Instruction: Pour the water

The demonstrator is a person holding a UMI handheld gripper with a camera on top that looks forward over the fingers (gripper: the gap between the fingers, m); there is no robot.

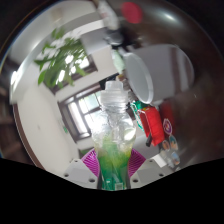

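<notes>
Gripper view: gripper (116,166) is clamped on a clear plastic bottle (116,125), both pink pads (93,160) pressing its lower body. Bottle is upright or nearly so, cap on top, green-tinted liquid low down near the fingers. It looks lifted; can't see any surface under it.

Risks, my read: cap seems to be on, so tipping now would pour nothing; if it's actually loose, a quick tilt dumps water wide of the target. No cup or other receiver clearly visible, so aim can't be judged from here. Thin plastic w/ a low grip: squeeze too hard and the wall buckles, pushing water out the neck; too light and the bottle slips or swings top-heavy between the pads as it tilts.

Surface & room: no bench visible in this view. Beyond the bottle, a red object (153,125) just to one side, too small to ID. Leafy plant (60,62) farther back on the other side, a dark-framed window or shelf (82,108) below it. Light walls, indoor room; the rest is too warped to call.
</notes>
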